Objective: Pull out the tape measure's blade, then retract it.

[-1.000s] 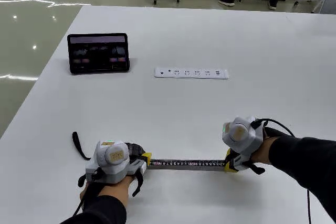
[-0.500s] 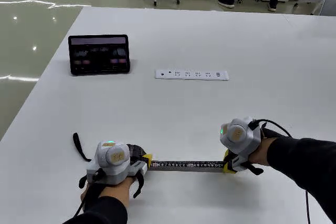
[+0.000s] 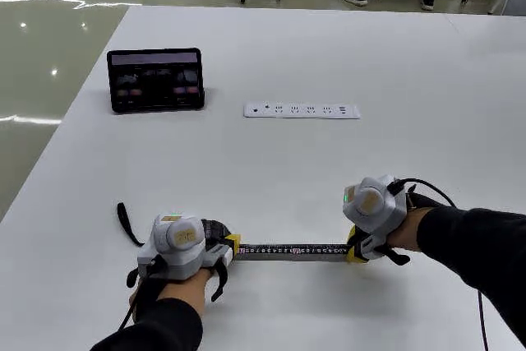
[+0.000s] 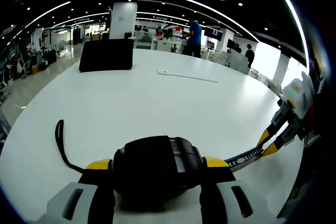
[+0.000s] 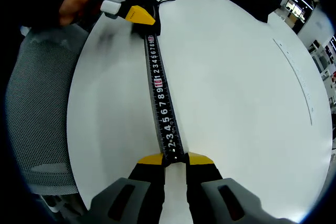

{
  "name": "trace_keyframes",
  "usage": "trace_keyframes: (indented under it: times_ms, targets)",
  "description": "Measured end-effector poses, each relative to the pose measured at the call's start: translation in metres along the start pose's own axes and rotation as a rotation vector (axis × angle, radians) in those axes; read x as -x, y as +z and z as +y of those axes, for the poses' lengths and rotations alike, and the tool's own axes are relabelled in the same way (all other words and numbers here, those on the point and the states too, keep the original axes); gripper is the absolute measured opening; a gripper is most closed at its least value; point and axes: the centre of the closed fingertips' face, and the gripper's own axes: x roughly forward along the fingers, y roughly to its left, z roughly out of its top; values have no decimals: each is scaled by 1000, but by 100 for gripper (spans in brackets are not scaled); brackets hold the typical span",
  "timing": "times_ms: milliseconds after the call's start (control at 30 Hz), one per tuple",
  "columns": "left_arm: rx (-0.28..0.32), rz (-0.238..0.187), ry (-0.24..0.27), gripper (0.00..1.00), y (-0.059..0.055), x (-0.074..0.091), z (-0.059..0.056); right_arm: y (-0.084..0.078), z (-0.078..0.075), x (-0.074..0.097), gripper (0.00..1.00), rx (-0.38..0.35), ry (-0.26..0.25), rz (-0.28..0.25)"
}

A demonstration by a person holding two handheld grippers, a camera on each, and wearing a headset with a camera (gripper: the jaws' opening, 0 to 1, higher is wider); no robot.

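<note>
My left gripper (image 3: 223, 246) is shut on the black tape measure case (image 4: 155, 167), which rests on the white table near its front edge; its black wrist strap (image 3: 125, 223) trails to the left. The dark numbered blade (image 5: 161, 107) runs out flat over the table to my right gripper (image 5: 173, 159), which is shut on the blade's end. In the head view the blade (image 3: 292, 249) spans the gap between the left gripper and the right gripper (image 3: 353, 252). From the left gripper view the right gripper (image 4: 270, 142) shows at the right, holding the blade's tip.
A dark tablet (image 3: 155, 79) stands at the back left of the white table (image 3: 296, 170), and a white power strip (image 3: 302, 110) lies mid-table. A grey mesh chair (image 5: 42, 103) sits at the table's front edge. Office chairs and people's legs show beyond the far edge.
The right gripper has moved a little left toward the case, so the drawn-out length of blade is slightly shorter. The left gripper holds its place.
</note>
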Motion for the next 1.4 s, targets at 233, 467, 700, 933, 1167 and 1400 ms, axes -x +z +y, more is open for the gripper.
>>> trace_keyframes:
  times_ms: [233,467,700,933,1167,1400]
  targets:
    - [6,3,-7,62,0,1,1,3,0,-1,9,-2,1,-6]
    - [10,-3,-15,62,0,1,1,6,1,-3,10,-5,3,-8]
    - [8,-1,-18,62,0,1,1,11,1,-5,10,7,9,-3]
    - [7,0,-23,62,0,0,1,20,2,-8,10,14,10,-5]
    - [8,1,-29,62,0,1,1,24,2,-9,10,18,9,-5]
    - [9,3,-38,62,0,1,1,29,4,-11,11,26,10,-11]
